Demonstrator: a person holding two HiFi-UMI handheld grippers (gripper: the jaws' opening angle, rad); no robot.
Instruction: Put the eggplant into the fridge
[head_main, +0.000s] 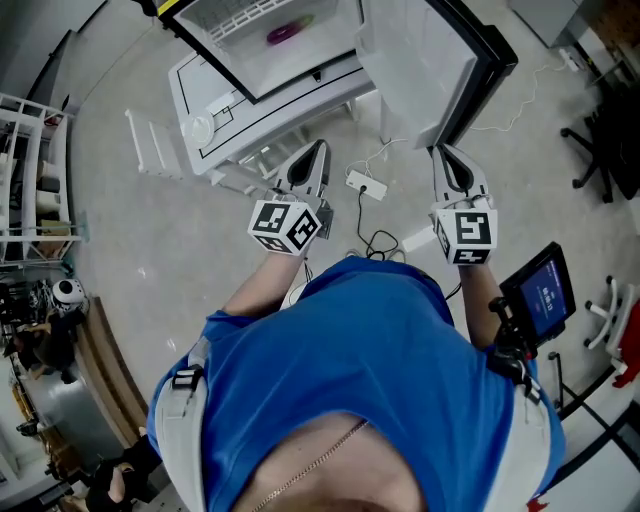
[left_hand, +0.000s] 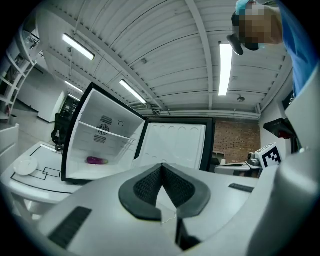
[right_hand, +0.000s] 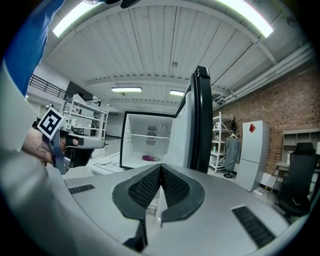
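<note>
Eggplant, small, glossy and purple (head_main: 283, 34), lies on the floor of the open white fridge (head_main: 225, 68) in the head view. It looks light, firm and slick-skinned, best pinched mid-body.

Left gripper view: the left tool (left_hand: 161, 165) is pressed together, empty.

Right gripper view: the right tool (right_hand: 161, 166) is likewise closed and empty. The black-edged fridge door (right_hand: 200, 120) stands just right of its line, with open room to the left.

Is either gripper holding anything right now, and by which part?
Nothing is held. The left gripper and the right gripper are both shut and empty; the eggplant lies inside the open fridge.
</note>
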